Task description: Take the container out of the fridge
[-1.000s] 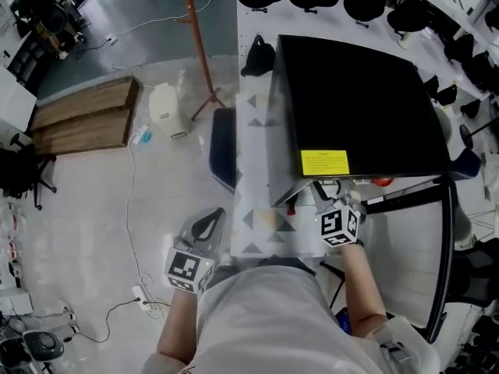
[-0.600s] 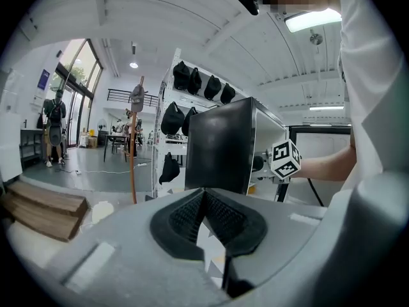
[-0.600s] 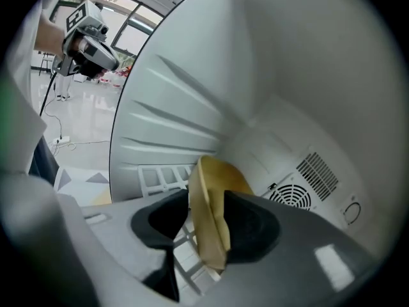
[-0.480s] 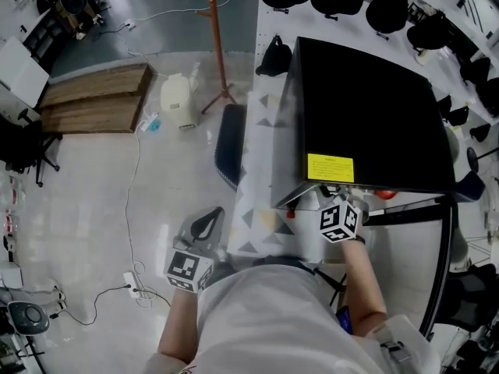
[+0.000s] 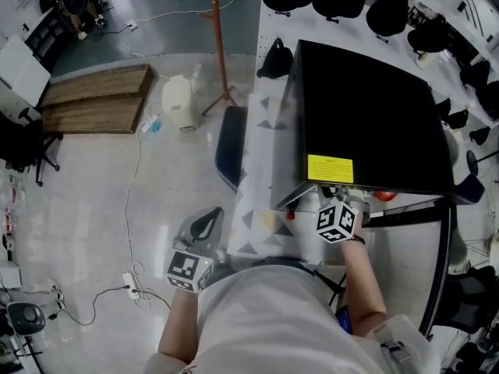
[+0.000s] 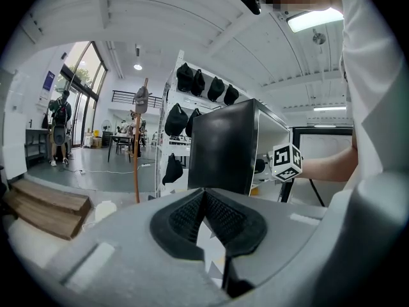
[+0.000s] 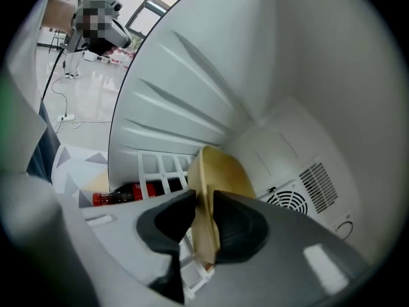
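Note:
A black mini fridge [image 5: 366, 115] stands on a table covered with a patterned cloth [image 5: 257, 209]. My right gripper [image 7: 204, 200] reaches into its white inside. Its jaws have just been closing, and the pads now press on both sides of a tan paper container [image 7: 220, 168] standing on the wire shelf [image 7: 160, 168]. In the head view only that gripper's marker cube [image 5: 337, 220] shows below the fridge's front edge. My left gripper [image 5: 204, 226] hangs left of the table, shut with nothing in it [image 6: 204, 200].
A red bottle [image 7: 124, 194] lies on the shelf left of the container, and a fan grille [image 7: 307, 187] is at the back. The fridge door [image 5: 444, 240] stands open to the right. A blue chair [image 5: 228, 150], a coat stand [image 5: 221, 45] and floor cables are at the left.
My right gripper has edged a little further in under the fridge's front edge. The left gripper has kept its place beside the table.

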Tool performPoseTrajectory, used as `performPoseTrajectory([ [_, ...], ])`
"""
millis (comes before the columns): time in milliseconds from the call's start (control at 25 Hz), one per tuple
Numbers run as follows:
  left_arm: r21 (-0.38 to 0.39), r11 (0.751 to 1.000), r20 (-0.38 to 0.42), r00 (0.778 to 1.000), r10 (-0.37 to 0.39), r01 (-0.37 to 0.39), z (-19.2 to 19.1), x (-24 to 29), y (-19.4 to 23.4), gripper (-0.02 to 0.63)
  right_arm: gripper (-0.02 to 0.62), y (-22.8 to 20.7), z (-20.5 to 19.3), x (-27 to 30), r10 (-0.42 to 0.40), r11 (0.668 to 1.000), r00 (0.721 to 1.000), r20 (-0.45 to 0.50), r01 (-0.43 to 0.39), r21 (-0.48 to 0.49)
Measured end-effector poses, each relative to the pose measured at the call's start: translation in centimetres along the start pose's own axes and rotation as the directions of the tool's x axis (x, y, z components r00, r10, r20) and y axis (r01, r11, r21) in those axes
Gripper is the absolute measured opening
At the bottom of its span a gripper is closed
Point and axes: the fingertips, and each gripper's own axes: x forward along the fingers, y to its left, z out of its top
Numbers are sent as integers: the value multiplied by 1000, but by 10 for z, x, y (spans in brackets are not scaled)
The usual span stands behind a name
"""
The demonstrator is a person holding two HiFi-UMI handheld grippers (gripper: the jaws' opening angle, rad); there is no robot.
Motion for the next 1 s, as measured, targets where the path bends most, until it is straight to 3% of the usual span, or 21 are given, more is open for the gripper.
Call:
performPoseTrajectory([
  [280,1,1000,8,1000,-26,26,2,-2,4,8,27,3,1,-6,-3,1000,1000,-27,4,7],
  [520,8,997,12,997,-72,72,1,0,2,8,23,2,3,-20,-36,999,999,-40,37,24],
  [1000,49,963,-8,964,-266,266,5,20,-19,8,23,21,-2,-72,-98,988,990,-103,110,112],
])
